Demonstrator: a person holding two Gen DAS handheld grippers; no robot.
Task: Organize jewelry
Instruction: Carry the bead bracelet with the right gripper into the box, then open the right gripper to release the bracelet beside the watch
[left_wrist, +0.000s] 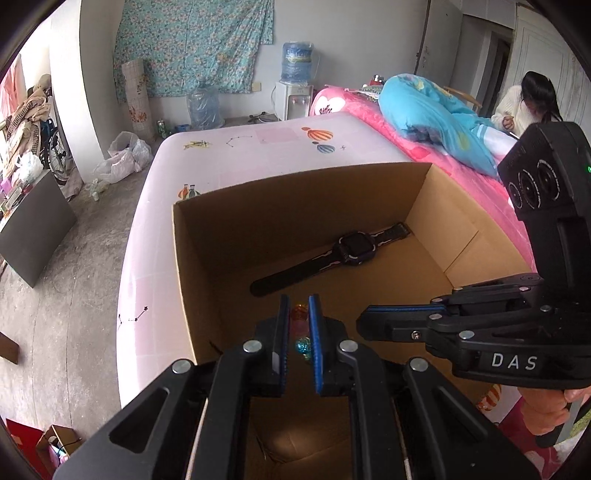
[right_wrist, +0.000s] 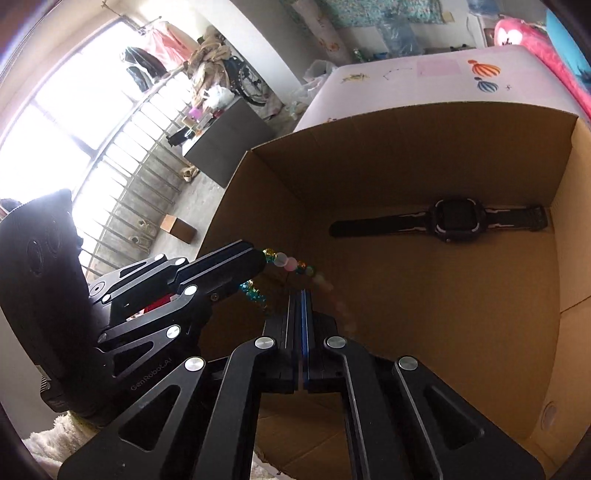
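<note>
An open cardboard box (left_wrist: 436, 206) (right_wrist: 280, 177) stands on a pink table. A black smartwatch (left_wrist: 354, 246) (right_wrist: 456, 218) lies flat on the box floor near the far wall. My left gripper (left_wrist: 299, 306) (right_wrist: 258, 254) is over the box and shut on a colourful bead bracelet (left_wrist: 301, 332) (right_wrist: 291, 265), which dangles from its tips into the box. My right gripper (right_wrist: 301, 295) (left_wrist: 364, 319) is shut and holds nothing, just right of the left gripper above the box.
The pink table (left_wrist: 229, 155) carries balloon stickers. A bed with a blue quilt (left_wrist: 436, 110) and a seated person (left_wrist: 532, 103) are at the right. A water dispenser (left_wrist: 293, 85), bags and a grey cabinet (left_wrist: 33, 229) stand on the floor at the left.
</note>
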